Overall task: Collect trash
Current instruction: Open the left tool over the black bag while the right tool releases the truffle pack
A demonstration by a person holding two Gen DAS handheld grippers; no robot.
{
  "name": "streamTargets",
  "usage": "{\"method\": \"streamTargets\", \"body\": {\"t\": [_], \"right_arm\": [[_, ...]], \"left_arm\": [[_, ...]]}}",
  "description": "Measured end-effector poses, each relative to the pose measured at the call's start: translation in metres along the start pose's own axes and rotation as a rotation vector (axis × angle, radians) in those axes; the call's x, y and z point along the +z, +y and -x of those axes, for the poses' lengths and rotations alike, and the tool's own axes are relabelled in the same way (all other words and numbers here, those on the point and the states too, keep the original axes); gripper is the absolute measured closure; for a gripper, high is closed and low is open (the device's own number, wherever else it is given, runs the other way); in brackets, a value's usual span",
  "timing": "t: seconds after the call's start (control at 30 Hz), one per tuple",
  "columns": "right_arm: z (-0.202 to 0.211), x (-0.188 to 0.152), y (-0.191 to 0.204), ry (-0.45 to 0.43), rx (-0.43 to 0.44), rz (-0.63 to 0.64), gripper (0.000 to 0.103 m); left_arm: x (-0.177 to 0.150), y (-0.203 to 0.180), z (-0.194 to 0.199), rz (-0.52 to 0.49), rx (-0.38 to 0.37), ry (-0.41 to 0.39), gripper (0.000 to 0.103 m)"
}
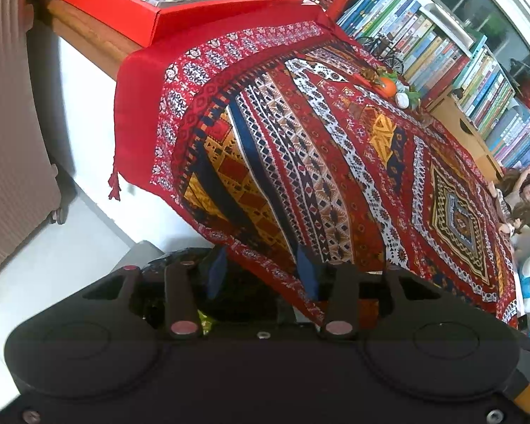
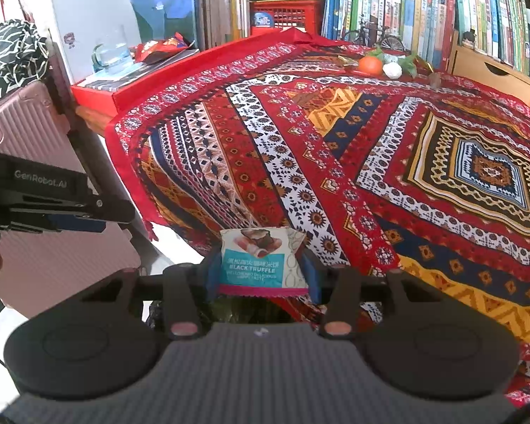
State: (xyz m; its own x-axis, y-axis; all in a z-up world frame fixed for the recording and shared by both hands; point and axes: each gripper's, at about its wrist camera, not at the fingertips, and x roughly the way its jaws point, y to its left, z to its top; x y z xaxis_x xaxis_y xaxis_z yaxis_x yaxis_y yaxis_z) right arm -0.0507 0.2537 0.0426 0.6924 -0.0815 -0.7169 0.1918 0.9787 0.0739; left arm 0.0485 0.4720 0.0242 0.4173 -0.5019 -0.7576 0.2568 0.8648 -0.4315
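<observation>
A white and teal snack wrapper [image 2: 261, 261] printed "BLACK TRUFFLE" stands upright between the blue pads of my right gripper [image 2: 263, 277], which is shut on it at the near edge of the patterned red tablecloth [image 2: 335, 141]. Dark, shiny black bag plastic [image 2: 229, 312] shows just under the wrapper. My left gripper [image 1: 261, 275] has its blue pads apart with nothing between them, above the same black bag [image 1: 159, 259], where a scrap of yellow-green [image 1: 204, 319] shows. Seen side-on in the right wrist view, the left gripper [image 2: 99, 222] hangs left of the table corner.
A pink ribbed suitcase [image 2: 28, 134] stands left of the table. A red box [image 2: 99, 92] carries books, a glass mug [image 2: 111, 53] and a red snack packet [image 2: 159, 49]. An orange ornament [image 2: 371, 64], bookshelves [image 2: 424, 17] and dolls [image 1: 526, 190] line the far side.
</observation>
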Motion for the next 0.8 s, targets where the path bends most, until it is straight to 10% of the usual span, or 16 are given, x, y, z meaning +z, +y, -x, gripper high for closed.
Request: {"method": "streamTargets", "body": {"t": [0.27,0.8], "right_arm": [[-0.007,0.002,0.002,0.011,-0.032,-0.004,0.009],[-0.013,0.006,0.007,0.021,-0.032,0.018,0.0]], "left_arm": [[0.002,0.01,0.0,0.016,0.01,0.003,0.06],[0.008,0.009,0.002,-0.006,0.033,-0.027,0.04]]}}
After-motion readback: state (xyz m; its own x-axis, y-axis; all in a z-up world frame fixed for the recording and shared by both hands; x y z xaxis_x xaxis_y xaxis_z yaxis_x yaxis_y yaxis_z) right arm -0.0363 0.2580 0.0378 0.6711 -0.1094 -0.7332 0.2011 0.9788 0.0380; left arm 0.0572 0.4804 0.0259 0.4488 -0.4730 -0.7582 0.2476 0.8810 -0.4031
